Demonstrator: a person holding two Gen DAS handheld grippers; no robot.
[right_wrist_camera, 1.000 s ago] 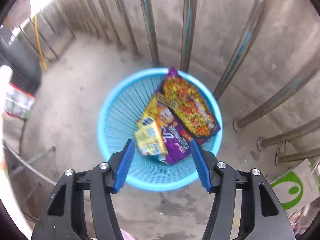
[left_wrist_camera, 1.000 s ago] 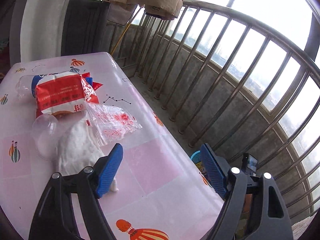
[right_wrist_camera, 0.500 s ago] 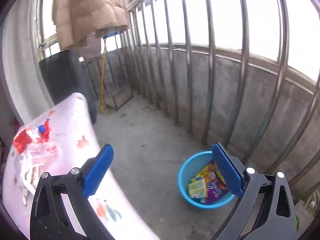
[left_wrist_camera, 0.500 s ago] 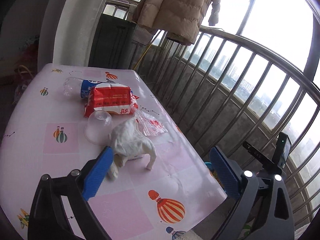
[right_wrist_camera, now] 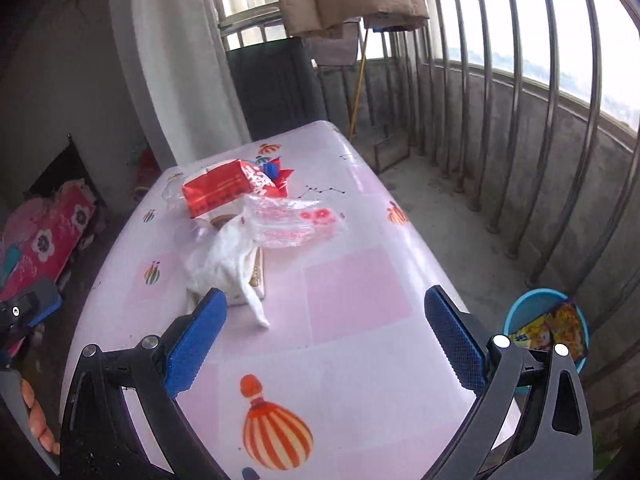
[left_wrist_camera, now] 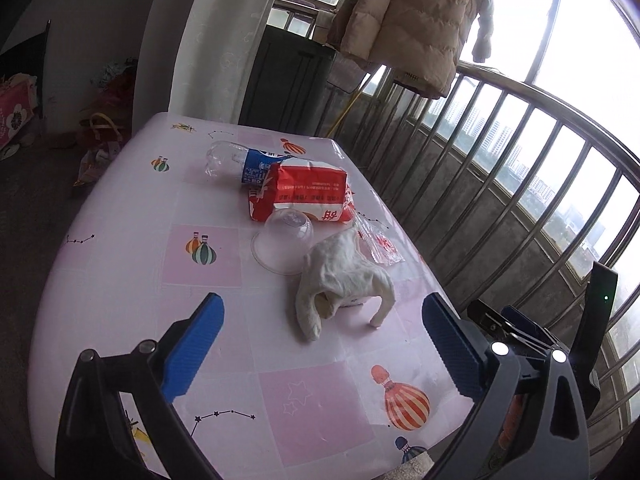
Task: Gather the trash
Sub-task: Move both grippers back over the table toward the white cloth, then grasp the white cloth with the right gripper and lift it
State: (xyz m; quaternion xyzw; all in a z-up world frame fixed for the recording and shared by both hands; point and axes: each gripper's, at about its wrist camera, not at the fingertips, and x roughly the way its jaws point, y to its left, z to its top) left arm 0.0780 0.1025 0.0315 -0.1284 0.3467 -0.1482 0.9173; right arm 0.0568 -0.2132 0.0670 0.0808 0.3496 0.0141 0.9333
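On the pink patterned table (left_wrist_camera: 132, 240) lies a pile of trash: a clear bottle (left_wrist_camera: 240, 162), a red package (left_wrist_camera: 304, 196), an upturned clear cup (left_wrist_camera: 284, 242), a crumpled white tissue (left_wrist_camera: 340, 280) and a clear printed bag (left_wrist_camera: 378, 242). My left gripper (left_wrist_camera: 322, 312) hovers open just short of the tissue, nothing between its pads. My right gripper (right_wrist_camera: 325, 304) is open above the table's near end, facing the same tissue (right_wrist_camera: 224, 260), bag (right_wrist_camera: 292, 220) and red package (right_wrist_camera: 218, 192). A blue basket (right_wrist_camera: 520, 312) holding snack wrappers (right_wrist_camera: 560, 328) stands on the floor to the right.
A steel railing (left_wrist_camera: 520, 184) runs along the table's right side. A beige jacket (left_wrist_camera: 408, 20) hangs over a dark cabinet (left_wrist_camera: 288, 80) behind the table. Bags and clutter (left_wrist_camera: 100, 140) sit on the floor at the left. The left gripper's body (right_wrist_camera: 24, 312) shows at the right wrist view's left edge.
The right gripper swung up from over the basket to face the table, its jaws spreading wider. The left gripper drew back from the pile and its jaws widened too.
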